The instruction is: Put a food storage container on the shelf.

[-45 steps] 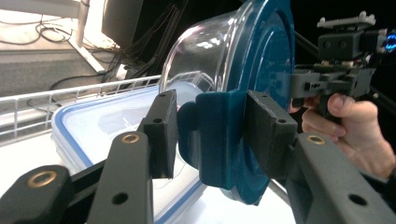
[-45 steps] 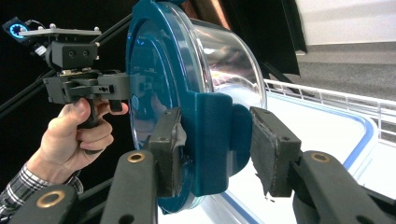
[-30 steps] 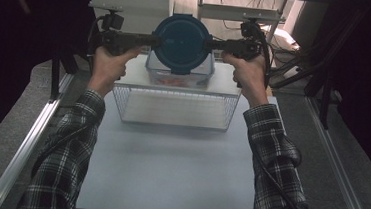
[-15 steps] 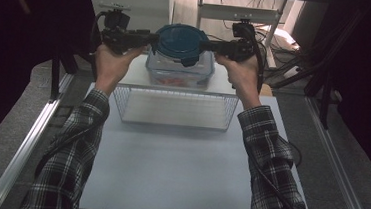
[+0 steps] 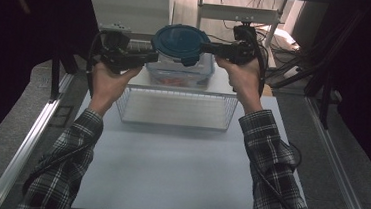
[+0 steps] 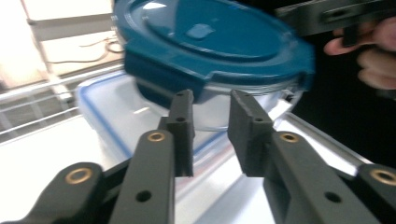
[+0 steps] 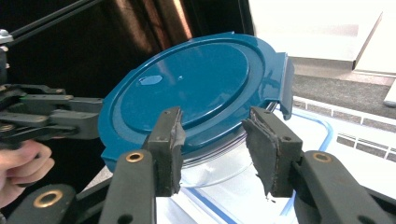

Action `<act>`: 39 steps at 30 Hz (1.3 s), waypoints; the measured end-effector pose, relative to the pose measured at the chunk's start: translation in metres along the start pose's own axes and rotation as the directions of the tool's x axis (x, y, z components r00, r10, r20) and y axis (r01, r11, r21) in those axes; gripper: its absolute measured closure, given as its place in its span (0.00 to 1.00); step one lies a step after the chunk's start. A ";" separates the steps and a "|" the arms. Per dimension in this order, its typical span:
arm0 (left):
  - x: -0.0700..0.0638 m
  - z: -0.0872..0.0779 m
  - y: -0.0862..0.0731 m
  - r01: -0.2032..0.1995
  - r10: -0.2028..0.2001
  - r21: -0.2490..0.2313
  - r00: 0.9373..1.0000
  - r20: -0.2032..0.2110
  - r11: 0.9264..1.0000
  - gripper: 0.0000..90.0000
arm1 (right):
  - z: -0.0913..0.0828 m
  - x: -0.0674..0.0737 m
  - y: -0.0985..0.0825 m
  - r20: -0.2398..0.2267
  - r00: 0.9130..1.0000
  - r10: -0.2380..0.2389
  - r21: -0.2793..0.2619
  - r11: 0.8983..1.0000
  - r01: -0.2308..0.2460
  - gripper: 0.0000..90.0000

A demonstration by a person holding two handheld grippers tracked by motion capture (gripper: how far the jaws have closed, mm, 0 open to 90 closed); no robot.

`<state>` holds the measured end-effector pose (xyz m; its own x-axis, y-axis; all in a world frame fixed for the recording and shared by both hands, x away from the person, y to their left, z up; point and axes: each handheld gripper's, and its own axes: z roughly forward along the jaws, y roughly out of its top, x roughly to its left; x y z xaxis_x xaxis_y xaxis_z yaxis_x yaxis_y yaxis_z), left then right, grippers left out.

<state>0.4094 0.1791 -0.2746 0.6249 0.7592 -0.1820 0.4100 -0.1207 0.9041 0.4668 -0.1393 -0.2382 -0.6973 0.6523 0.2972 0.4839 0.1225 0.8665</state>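
Compared with a second before, I saw that the round container (image 5: 181, 46) had been lifted and carried away from me, from above the wire basket (image 5: 177, 109) to over the rectangular clear box (image 5: 178, 74) behind it; I judged it was a transfer between the two. The left gripper (image 6: 211, 135) had its jaws apart, just below the rim, touching nothing I could see; the right gripper (image 7: 215, 149) also stood spread, and whether it touched the glass I could not tell. The container had a dark teal lid (image 7: 187, 88) on a clear glass bowl; it was tilted.
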 end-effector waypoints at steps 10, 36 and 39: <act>0.014 0.005 0.001 0.073 -0.074 -0.033 0.997 -0.006 0.997 0.88 | -0.001 0.000 -0.002 -0.006 1.000 -0.001 -0.008 1.000 0.001 0.61; -0.016 -0.007 -0.050 -0.015 0.011 0.032 0.992 0.122 0.999 0.68 | -0.025 0.006 -0.059 0.002 0.985 -0.174 -0.006 0.985 0.174 0.30; -0.018 -0.008 -0.058 -0.015 0.010 0.036 0.992 0.123 0.999 0.60 | -0.026 0.006 -0.067 0.009 0.982 -0.190 0.000 0.982 0.190 0.26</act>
<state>0.3692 0.1778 -0.3211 0.7059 0.6736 -0.2190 0.4247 -0.1551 0.8920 0.4163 -0.1628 -0.2835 -0.7717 0.6238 0.1239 0.3431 0.2442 0.9070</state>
